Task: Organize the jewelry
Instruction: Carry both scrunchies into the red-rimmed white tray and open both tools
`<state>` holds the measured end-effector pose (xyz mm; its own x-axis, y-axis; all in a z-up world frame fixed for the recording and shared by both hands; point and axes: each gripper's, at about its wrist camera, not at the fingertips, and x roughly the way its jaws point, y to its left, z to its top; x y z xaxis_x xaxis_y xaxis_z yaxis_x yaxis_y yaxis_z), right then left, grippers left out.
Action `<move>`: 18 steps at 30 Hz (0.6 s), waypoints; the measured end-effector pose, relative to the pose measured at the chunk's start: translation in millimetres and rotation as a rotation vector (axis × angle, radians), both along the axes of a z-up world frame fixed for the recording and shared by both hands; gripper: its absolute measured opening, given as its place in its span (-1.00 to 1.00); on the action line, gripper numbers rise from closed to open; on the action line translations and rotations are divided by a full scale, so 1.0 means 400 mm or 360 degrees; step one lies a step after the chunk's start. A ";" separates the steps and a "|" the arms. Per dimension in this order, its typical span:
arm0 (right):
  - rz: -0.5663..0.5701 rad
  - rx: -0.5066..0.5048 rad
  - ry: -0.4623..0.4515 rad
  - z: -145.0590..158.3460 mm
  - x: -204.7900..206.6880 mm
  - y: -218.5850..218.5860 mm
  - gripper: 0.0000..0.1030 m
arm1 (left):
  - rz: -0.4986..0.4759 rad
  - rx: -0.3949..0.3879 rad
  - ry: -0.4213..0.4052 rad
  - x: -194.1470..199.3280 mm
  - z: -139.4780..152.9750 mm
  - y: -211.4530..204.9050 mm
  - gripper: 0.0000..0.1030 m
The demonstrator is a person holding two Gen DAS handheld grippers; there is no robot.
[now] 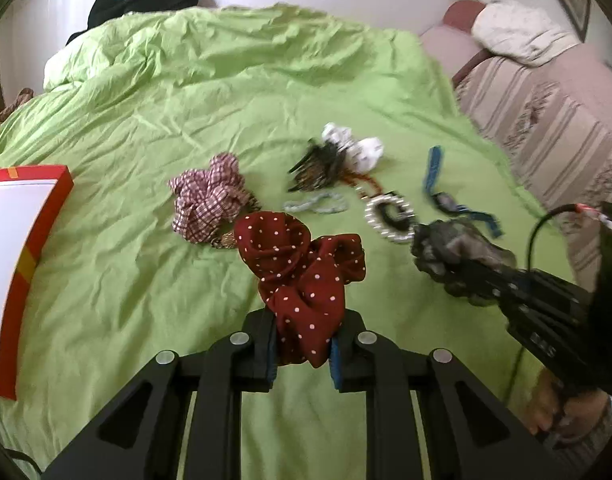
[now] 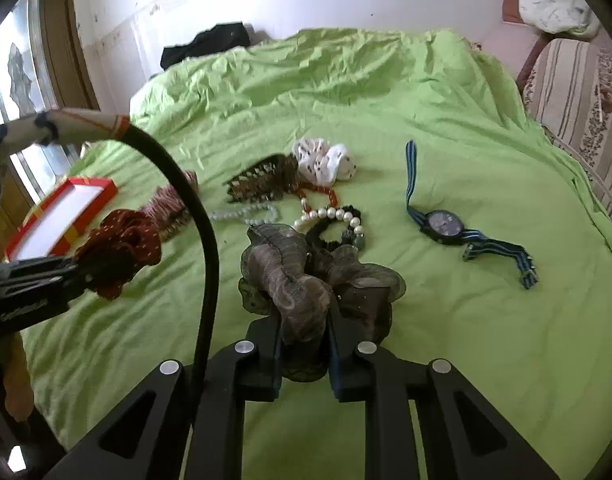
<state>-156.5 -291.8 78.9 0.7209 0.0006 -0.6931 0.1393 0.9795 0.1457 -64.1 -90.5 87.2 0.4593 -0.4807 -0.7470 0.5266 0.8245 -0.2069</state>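
- Where a green bedspread [image 1: 185, 92] covers a bed, a scatter of hair ties and jewelry lies near its middle, and two black claws each hold one fabric piece.
- The left claw [image 1: 303, 350] is pinched narrow on a dark red scrunchie with white dots [image 1: 301, 264]. The cloth bunches between the two fingers and rises away from them toward the pile; its long axis runs along the claw's own pointing line.
- The right claw [image 2: 306, 354] is likewise pinched narrow on a sheer grey-brown scrunchie [image 2: 293, 284]. The ruffled fabric spreads out above and to the right of the fingers, with one fold caught between them.
- Seen from the left wrist, the right claw comes in from the right edge with its grey scrunchie just beside a pearl bracelet [image 1: 390, 216].
- Beyond the red scrunchie lies a red-and-white checked scrunchie [image 1: 209, 196], close to it on the left.
- Farther out are a pale bead bracelet [image 1: 318, 204], a dark toothed hair clip [image 1: 318, 168] and a white patterned scrunchie [image 1: 354, 148], all near one another.
- A wristwatch with a blue striped strap [image 2: 446, 224] lies flat, well apart to the right of the pile; its strap runs from far left to near right in the right wrist view.
- A red box with a white inside [image 1: 29, 256] sits open on the bedspread at the left, well apart from both claws.
- A dark garment [image 1: 145, 0] lies at the bed's far edge by the wall.
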 end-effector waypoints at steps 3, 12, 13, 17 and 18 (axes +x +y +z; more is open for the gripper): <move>0.0007 0.0037 -0.0064 0.049 -0.023 0.005 -0.64 | -0.0005 -0.0041 -0.0039 -0.030 0.055 0.021 -0.64; 0.0199 0.0137 -0.0205 0.188 -0.042 0.103 -0.64 | 0.0090 -0.0133 -0.0180 -0.066 0.214 0.180 -0.64; 0.0230 0.0150 -0.0216 0.203 -0.038 0.123 -0.64 | 0.0104 -0.0133 -0.0197 -0.068 0.229 0.203 -0.64; 0.0358 0.0201 -0.0226 0.245 -0.011 0.201 -0.64 | 0.0172 -0.0106 -0.0246 -0.063 0.270 0.288 -0.64; 0.0393 0.0217 -0.0222 0.254 0.002 0.225 -0.64 | 0.0195 -0.0086 -0.0263 -0.060 0.276 0.307 -0.64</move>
<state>-155.8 -201.9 180.5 0.7753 0.2738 -0.5692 -0.1309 0.9513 0.2792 -87.9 32.4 197.6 0.6308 -0.4512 -0.6313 0.4536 0.8745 -0.1718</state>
